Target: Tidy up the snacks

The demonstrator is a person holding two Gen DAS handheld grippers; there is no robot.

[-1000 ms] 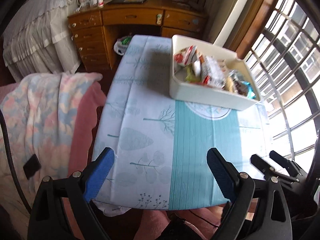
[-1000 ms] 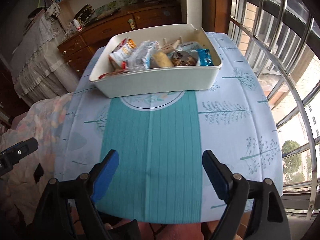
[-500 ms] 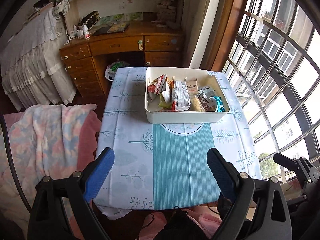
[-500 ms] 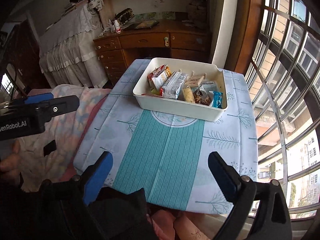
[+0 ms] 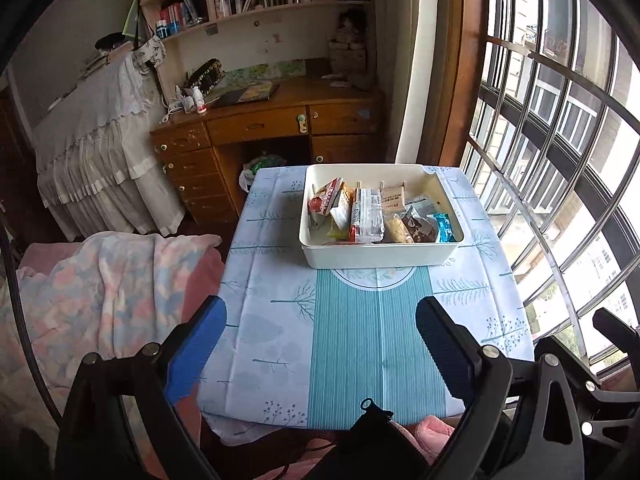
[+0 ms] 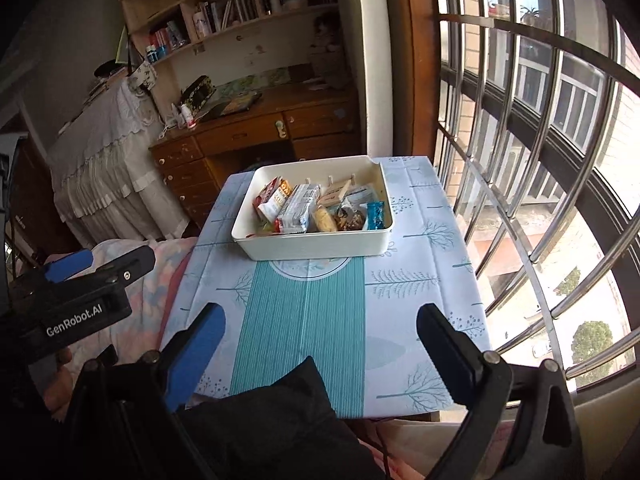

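A white bin (image 5: 376,256) (image 6: 316,246) stands on the far half of a small table (image 5: 280,320) (image 6: 420,300) with a blue and teal cloth. Several wrapped snacks (image 5: 366,216) (image 6: 296,210) lie packed inside it. My left gripper (image 5: 320,312) hangs high over the table's near edge, well back from the bin; its jaws are opening and nothing is between them. My right gripper (image 6: 320,314) hovers beside it at the same distance, open wide and holding nothing. In the right wrist view the left gripper (image 6: 80,276) shows at the left edge.
A pink and blue blanket (image 5: 100,280) lies left of the table. A wooden desk (image 5: 260,124) with drawers stands behind it, under bookshelves. Barred windows (image 5: 560,160) run along the right. A person's dark lap (image 6: 280,420) sits at the table's near edge.
Both grippers have risen and drawn back from the table, so the bin looks smaller and farther and the bookshelves come into view. The right jaws stand a little wider.
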